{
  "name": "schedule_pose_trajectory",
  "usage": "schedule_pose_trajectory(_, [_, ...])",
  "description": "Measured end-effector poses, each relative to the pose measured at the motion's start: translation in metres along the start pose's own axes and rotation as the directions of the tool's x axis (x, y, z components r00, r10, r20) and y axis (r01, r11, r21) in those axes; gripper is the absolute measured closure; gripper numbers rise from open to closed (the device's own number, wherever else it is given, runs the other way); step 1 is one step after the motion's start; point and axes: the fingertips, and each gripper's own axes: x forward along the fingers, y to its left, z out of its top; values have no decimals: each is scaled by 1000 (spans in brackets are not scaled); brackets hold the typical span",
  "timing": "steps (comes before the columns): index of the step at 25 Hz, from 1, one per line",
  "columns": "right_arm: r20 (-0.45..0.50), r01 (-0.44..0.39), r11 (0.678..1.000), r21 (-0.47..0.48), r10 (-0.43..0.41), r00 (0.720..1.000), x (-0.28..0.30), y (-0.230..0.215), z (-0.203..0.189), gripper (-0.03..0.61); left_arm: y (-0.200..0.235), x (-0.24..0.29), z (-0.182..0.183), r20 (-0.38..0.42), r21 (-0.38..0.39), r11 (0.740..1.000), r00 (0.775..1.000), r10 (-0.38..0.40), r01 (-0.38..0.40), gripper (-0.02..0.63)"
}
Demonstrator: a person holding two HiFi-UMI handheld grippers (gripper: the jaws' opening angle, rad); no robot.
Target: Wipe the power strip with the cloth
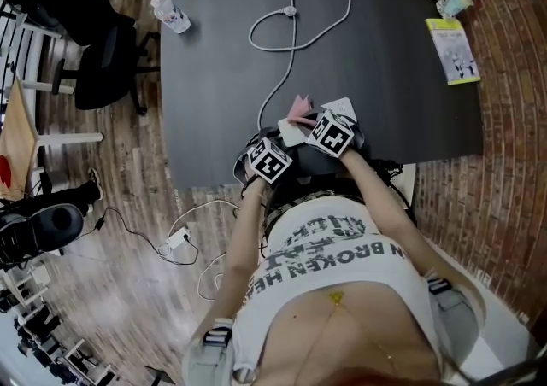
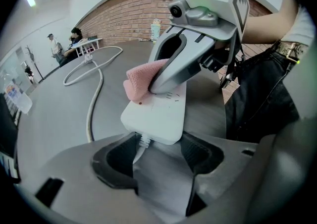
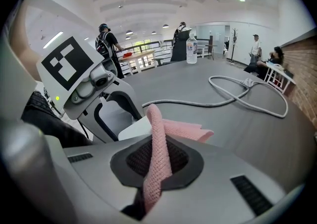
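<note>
While the left gripper (image 2: 157,144) clamps the cord end of the power strip (image 2: 156,114) to steady it (at the table's (image 1: 385,77) near edge), the right gripper (image 3: 158,163) pinches the pink cloth (image 3: 184,129), pressing it onto the strip's top, apparently mid-wipe.

1 pwr strip (image 2: 158,114), 1 cloth (image 2: 141,82)

Left gripper (image 2: 158,154) clamps the near end of the power strip (image 2: 159,114). Right gripper (image 3: 157,163), pinching the cloth (image 3: 184,129), lies across the strip just ahead, so there is no passage between them. Cable (image 2: 92,101) runs ahead on the left gripper's left side and loops farther out. Bare table (image 1: 402,94) ahead-right of the right gripper. Water bottle (image 1: 171,15) far ahead-left, booklet (image 1: 453,51) far right. Person's torso (image 1: 342,256) close behind both.
</note>
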Motion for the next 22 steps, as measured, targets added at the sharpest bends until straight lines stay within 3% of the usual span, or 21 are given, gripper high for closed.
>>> schedule_pose_trajectory(22, [-19,93,992,90,-92,996,-22,-34,-35,561,-2,1,-1,-1,-3,1000,1000,-12,12,348])
